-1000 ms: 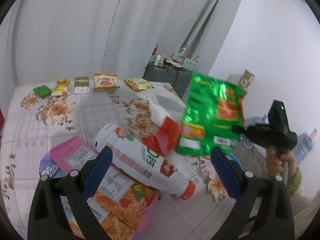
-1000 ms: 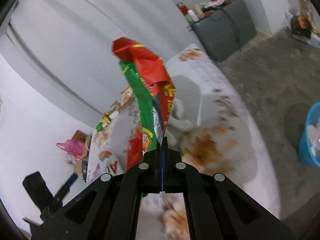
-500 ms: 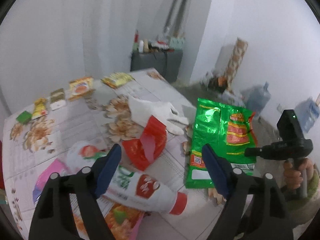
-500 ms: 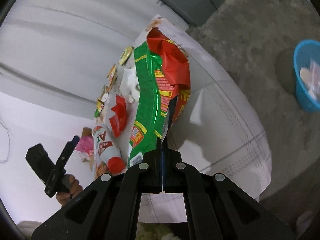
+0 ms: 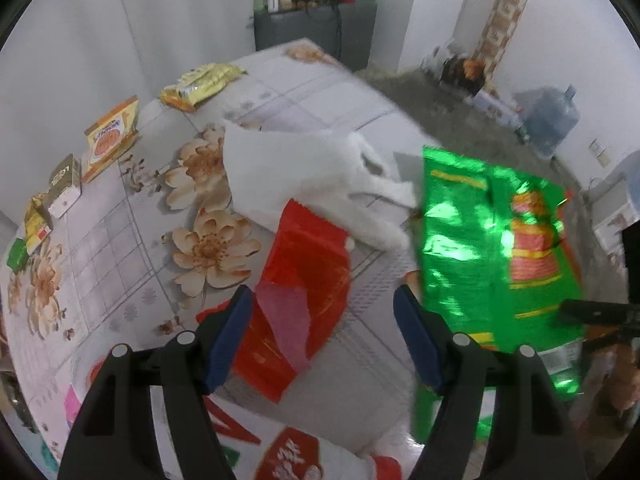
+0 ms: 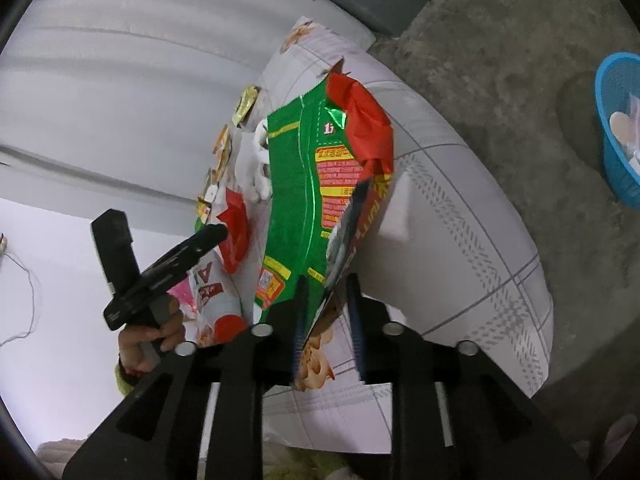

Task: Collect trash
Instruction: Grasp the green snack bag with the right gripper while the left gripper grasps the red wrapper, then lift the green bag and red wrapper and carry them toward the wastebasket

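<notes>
**Grippers over littered table: green bag between parted right jaws, red wrapper under left**

Left gripper: jaws wide, having just been closing; nothing pressed between the blue pads. It hangs pointed steeply down over the red wrapper, which lies crumpled on the table in the gap between the two fingers, a pink flap folded over its near part.

Right gripper: jaws narrowly apart, having just been opening. The lower edge of the green snack bag stands in the gap; whether the pads touch the foil cannot be told. The bag stands upright above the fingers, its red top crumpled over. In the left wrist view the same bag appears at the table's right edge, beside the red wrapper.

Other trash on the table:
- white plastic bag, slack, just behind the red wrapper and overlapping its far end
- white bottle with red cap, lying at the near edge below the left gripper
- yellow packet and orange carton near the far edge
- small white box, yellow sachet and green packet in a row along the left edge

Floor: blue basket, holding some pale items, stands well apart from the table.

Table cover: pale cloth with printed tan flowers.
</notes>
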A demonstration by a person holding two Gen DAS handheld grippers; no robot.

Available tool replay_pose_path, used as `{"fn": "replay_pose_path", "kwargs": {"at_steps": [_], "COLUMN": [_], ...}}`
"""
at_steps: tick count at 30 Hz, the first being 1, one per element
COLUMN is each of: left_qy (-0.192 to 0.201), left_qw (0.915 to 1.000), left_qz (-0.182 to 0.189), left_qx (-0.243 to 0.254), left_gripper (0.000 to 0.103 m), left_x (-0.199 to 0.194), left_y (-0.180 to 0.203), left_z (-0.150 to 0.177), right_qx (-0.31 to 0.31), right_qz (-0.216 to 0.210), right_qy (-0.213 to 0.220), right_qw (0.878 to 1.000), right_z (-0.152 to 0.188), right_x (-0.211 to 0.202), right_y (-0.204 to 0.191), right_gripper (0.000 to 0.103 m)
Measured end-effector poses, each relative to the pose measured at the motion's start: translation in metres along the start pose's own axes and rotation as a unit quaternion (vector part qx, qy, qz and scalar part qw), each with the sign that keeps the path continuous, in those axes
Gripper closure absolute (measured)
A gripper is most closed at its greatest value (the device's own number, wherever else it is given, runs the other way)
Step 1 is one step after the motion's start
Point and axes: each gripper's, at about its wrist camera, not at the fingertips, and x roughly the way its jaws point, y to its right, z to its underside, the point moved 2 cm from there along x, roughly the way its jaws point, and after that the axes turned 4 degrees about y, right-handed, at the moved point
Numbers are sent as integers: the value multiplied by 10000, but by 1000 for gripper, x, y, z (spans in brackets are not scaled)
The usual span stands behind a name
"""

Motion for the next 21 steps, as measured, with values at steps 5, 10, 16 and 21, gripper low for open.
{"fn": "replay_pose_path", "kwargs": {"at_steps": [5,10,16,21], "left_qy": [-212,-288,-250,-117], "left_qw": [9987,9978,9987,9995], "left_qz": [-368,-485,-395,-293], "left_qx": [272,351,197,96], "left_gripper": [37,48,71,79], "left_x": [16,25,28,24], "left_y": [-1,-2,-8,-10], "left_z": [3,4,-2,-3], "right_qx": [82,95,50,58], "right_qz": [-162,-214,-163,-174], "right_qy": [-29,-44,-23,-25], "right_qw": [9998,9997,9999,9998], "right_z": [-2,-1,2,5], "right_x": [3,8,6,3], "right_y": [6,8,4,3], "right_gripper": [70,70,71,72]}}
